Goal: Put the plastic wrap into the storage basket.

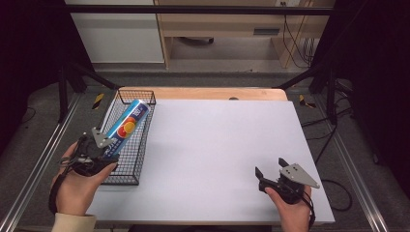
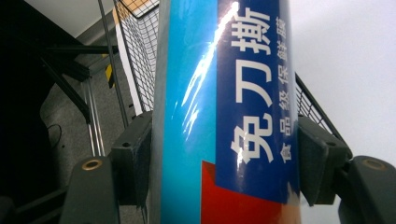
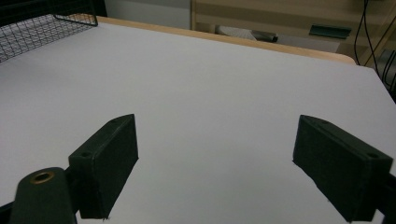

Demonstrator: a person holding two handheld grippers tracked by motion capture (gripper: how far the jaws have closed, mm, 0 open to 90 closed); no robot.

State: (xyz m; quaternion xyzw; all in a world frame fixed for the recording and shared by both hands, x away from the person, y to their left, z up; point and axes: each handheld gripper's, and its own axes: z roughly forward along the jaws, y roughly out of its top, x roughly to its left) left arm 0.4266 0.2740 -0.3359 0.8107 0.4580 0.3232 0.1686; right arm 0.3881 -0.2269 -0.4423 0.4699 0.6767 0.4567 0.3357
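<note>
- Two claws were mine at this moment, and one had work: my left gripper (image 1: 107,145), at the lower left of the high view, was pinching the near end of a long blue box of cling film (image 1: 128,123), its pads pressed on both long sides.
- In the left gripper view the box (image 2: 224,112) ran up the middle of the frame, glossy, with white characters on dark blue and a red patch at the bottom; the pads (image 2: 135,158) sat flat against it, left and right.
- The box slanted up and away over the black wire basket (image 1: 140,159) at the left edge of the white table (image 1: 217,145). Whether its far end touched the mesh I could not tell.
- My right gripper (image 1: 270,176) rested at the lower right of the high view, jaws spread with bare tabletop between them, well apart from the basket.
- I judged the step to be moving the box at the basket, in or out; either way the long box was a lever on a grip at one end.
- To do it well, I reckoned I should keep the pinch firm, since the wrapper looked slick, and keep the box lined up with the basket's long axis so its ends cleared the rims.
- I also judged a slow, level travel wise, as a sagging far end could catch in the mesh.
</note>
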